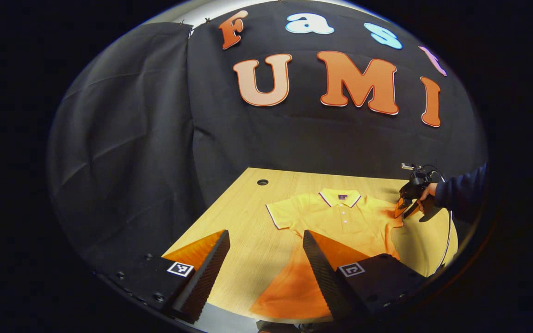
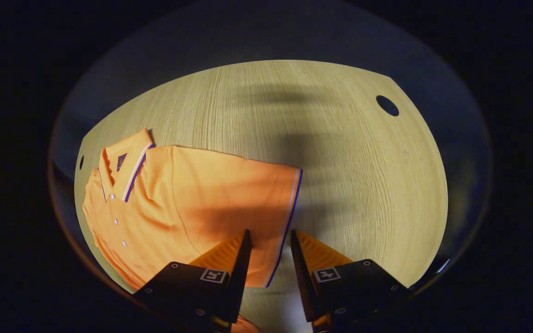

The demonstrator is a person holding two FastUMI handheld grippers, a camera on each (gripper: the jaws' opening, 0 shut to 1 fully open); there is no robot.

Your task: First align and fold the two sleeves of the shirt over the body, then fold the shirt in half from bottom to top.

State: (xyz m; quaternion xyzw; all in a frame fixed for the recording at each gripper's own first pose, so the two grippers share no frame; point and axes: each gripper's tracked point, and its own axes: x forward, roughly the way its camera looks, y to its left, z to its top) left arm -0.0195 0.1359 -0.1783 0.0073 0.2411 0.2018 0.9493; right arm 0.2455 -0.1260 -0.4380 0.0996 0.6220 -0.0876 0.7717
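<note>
An orange polo shirt (image 1: 340, 217) lies flat and face up on the wooden table (image 1: 243, 203), collar (image 1: 339, 196) toward the far wall, both short sleeves spread out. My left gripper (image 1: 265, 233) hovers open above the near part of the table, its right finger over the shirt's lower body. My right gripper (image 1: 405, 210) is down at the shirt's other sleeve, held by a hand (image 1: 428, 190). In the right gripper view the shirt (image 2: 192, 194) lies sideways, and my right gripper (image 2: 269, 233) stands open, straddling the striped hem of the sleeve (image 2: 266, 194).
A round cable hole (image 1: 262, 182) is in the table's far left corner, also visible as the hole (image 2: 387, 105) in the right gripper view. Bare wood (image 2: 350, 166) extends beyond the sleeve. A dark-sleeved arm (image 1: 461, 192) and a cable reach in from the right.
</note>
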